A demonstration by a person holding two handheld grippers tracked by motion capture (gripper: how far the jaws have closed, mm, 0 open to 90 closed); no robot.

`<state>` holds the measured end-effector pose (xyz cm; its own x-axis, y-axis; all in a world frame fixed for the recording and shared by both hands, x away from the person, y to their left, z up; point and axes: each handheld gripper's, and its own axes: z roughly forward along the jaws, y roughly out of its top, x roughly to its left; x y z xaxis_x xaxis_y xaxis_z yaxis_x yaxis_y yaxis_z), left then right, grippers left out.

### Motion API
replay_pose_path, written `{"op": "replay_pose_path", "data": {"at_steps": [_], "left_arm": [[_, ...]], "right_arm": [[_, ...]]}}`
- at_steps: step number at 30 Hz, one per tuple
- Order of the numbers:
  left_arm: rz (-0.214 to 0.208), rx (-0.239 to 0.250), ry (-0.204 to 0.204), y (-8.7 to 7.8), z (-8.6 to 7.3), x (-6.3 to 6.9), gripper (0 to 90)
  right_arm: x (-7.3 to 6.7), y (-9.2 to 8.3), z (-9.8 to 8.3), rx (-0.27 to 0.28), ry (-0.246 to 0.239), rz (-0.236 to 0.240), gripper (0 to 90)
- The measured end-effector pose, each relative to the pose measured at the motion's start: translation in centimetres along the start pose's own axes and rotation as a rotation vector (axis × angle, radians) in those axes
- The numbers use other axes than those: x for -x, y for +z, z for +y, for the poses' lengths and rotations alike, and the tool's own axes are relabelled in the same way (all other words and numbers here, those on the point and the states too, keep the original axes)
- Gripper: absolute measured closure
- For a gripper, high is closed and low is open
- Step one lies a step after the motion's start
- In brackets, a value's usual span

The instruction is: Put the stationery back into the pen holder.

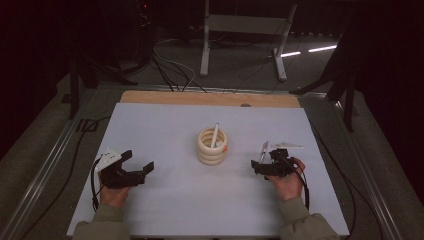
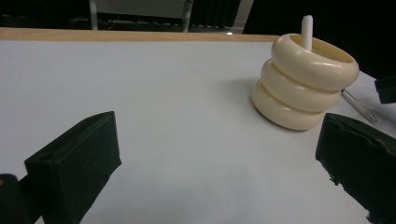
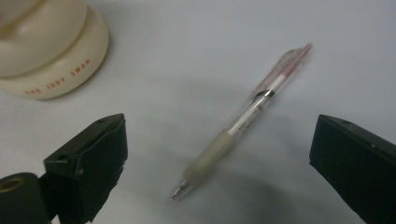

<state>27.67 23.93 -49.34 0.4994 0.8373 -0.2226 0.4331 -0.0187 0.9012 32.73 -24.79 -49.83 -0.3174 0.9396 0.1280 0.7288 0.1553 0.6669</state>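
A cream holder (image 1: 212,146) of three stacked rings stands mid-table with a white pen (image 1: 215,134) leaning in it. To its right a clear pen (image 1: 263,150) with a grey grip lies on the white table. My right gripper (image 1: 261,162) hovers low over that pen. In the right gripper view the clear pen (image 3: 238,123) lies between the wide-apart jaws of the right gripper (image 3: 218,140), untouched, tip toward me. My left gripper (image 1: 138,161) rests at the left, open and empty. In the left gripper view, the left gripper (image 2: 219,158) faces the holder (image 2: 303,88).
A second white pen (image 1: 287,146) lies just beyond my right hand. The holder (image 3: 51,51) stands close at the upper left of the right gripper view. The table's wooden far edge (image 1: 210,98) borders a dark floor with cables and a stand.
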Motion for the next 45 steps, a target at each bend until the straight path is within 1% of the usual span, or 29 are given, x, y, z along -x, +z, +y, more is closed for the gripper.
{"op": "replay_pose_path", "data": {"at_steps": [2, 3, 4, 5, 6, 7, 9, 10, 11, 12, 13, 15, 17, 18, 19, 20, 21, 22, 23, 25, 26, 27, 31, 35, 37, 42, 44, 45], "left_arm": [[-0.003, 0.007, -0.011, -0.1, 0.0, -0.1, 0.3], [-0.003, 0.007, -0.011, -0.1, 0.0, -0.1, 0.3], [-0.004, 0.007, -0.013, -0.1, 0.0, -0.1, 0.2], [-0.003, 0.006, -0.015, -0.1, 0.0, -0.2, 0.2], [-0.003, 0.007, -0.018, -0.1, -0.1, -0.2, 0.2], [-0.003, 0.008, -0.018, -0.2, -0.1, -0.2, 0.3], [-0.004, 0.008, -0.018, -0.2, -0.1, -0.2, 0.2], [-0.004, 0.006, -0.018, -0.1, -0.1, -0.1, 0.2], [-0.004, 0.005, -0.019, -0.1, -0.1, -0.1, 0.3], [-0.004, 0.005, -0.019, -0.1, -0.1, -0.1, 0.3], [-0.006, 0.004, -0.020, -0.1, -0.1, -0.1, 0.3], [-0.006, 0.003, -0.021, -0.1, -0.1, -0.2, 0.3], [-0.005, 0.005, -0.022, -0.1, -0.1, -0.1, 0.3], [-0.006, 0.008, -0.022, -0.2, -0.1, -0.1, 0.3], [-0.006, 0.008, -0.021, -0.3, -0.1, -0.1, 0.3], [-0.005, 0.009, -0.021, -0.3, -0.1, -0.1, 0.3], [-0.005, 0.008, -0.022, -0.3, -0.1, -0.1, 0.3], [-0.005, 0.009, -0.024, -0.3, -0.1, -0.2, 0.3], [-0.005, 0.010, -0.024, -0.3, -0.1, -0.2, 0.3], [-0.005, 0.008, -0.023, -0.3, -0.1, -0.2, 0.3], [-0.006, 0.008, -0.024, -0.3, -0.1, -0.1, 0.3], [-0.006, 0.007, -0.023, -0.3, -0.1, -0.1, 0.3], [-0.007, 0.007, -0.022, -0.2, -0.1, -0.1, 0.3], [-0.005, 0.007, -0.022, -0.2, -0.1, 0.0, 0.3], [-0.006, 0.007, -0.023, -0.2, -0.1, -0.1, 0.3], [-0.007, 0.006, -0.028, -0.2, -0.2, -0.2, 0.3], [-0.007, 0.005, -0.030, -0.2, -0.2, -0.2, 0.3], [-0.006, 0.004, -0.030, -0.2, -0.2, -0.2, 0.3]], "right_arm": [[-0.3, 0.2, -0.1, -0.017, 0.002, -0.012, 10.3], [-0.3, 0.2, -0.1, -0.017, 0.002, -0.012, 10.3], [-0.7, 0.3, -0.2, -0.026, -0.005, -0.021, 16.1], [-0.7, 0.3, -0.2, -0.026, -0.005, -0.021, 16.1], [-0.8, 0.4, -0.3, -0.031, -0.005, -0.034, 18.8], [-1.0, 0.7, -0.4, -0.059, -0.007, -0.047, 27.3], [-1.1, 1.3, -0.5, -0.079, -0.013, -0.073, 36.7], [-1.2, 1.6, -0.6, -0.094, -0.009, -0.084, 40.9], [-1.3, 1.9, -0.8, -0.092, -0.015, -0.102, 46.1], [-1.6, 1.9, -0.8, -0.089, -0.037, -0.144, 51.1], [-1.9, 1.9, -0.9, -0.088, -0.059, -0.140, 61.2], [-2.5, 1.7, -1.0, -0.102, -0.078, -0.144, 69.8], [-2.5, 1.7, -1.0, -0.102, -0.078, -0.144, 69.8], [-2.7, 1.6, -1.0, -0.108, -0.087, -0.142, 74.2], [-2.7, 1.5, -1.1, -0.123, -0.083, -0.121, 78.2], [-2.7, 1.5, -1.1, -0.123, -0.083, -0.121, 78.2], [-2.4, 1.3, -1.1, -0.129, -0.073, -0.098, 78.6], [-2.4, 1.3, -1.1, -0.129, -0.073, -0.098, 78.6], [-2.1, 1.2, -1.1, -0.137, -0.063, -0.074, 77.8], [-1.9, 1.0, -1.2, -0.135, -0.066, -0.057, 77.3], [-1.9, 1.0, -1.2, -0.135, -0.066, -0.057, 77.3], [-1.9, 0.9, -1.3, -0.132, -0.076, -0.054, 77.4], [-1.8, 0.6, -1.7, -0.135, -0.079, -0.044, 76.6], [-1.8, 0.6, -1.6, -0.143, -0.098, -0.052, 80.3], [-1.7, 0.6, -1.5, -0.144, -0.093, -0.046, 80.8], [-1.6, 0.6, -1.8, -0.125, -0.094, -0.046, 81.2], [-1.5, 0.5, -1.8, -0.120, -0.086, -0.040, 81.3], [-1.4, 0.4, -1.8, -0.107, -0.082, -0.035, 81.3]]}}
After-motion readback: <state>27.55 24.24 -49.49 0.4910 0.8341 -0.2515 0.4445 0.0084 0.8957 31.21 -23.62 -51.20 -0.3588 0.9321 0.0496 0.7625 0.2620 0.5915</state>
